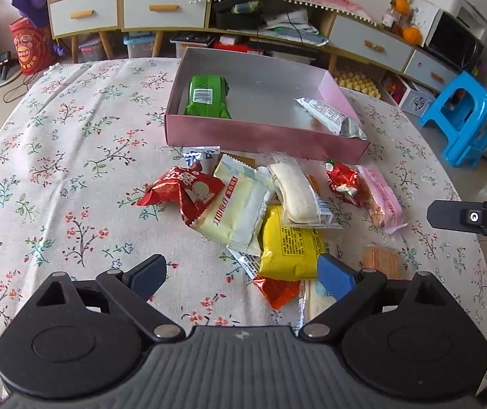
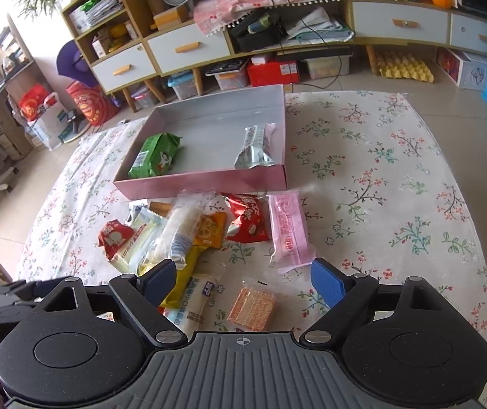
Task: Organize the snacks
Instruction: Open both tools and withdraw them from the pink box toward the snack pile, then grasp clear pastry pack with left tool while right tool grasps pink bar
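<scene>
Standing over the tabletop with its flowered cloth, both grippers point down at a heap of snack packets. The left gripper has its jaws spread wide with nothing clamped; a yellow packet lies just ahead between the fingertips, apart from the pads. The right gripper likewise has its jaws wide apart and grips nothing, with a clear pack of wafers lying on the cloth between its fingers and a pink packet just beyond.

Behind the heap sits a pink box, open on top. Inside it a green packet lies toward the left side and a silver-ended packet leans against the right wall. Red packets, a cream one and a white roll overlap one another just in front of the box.
</scene>
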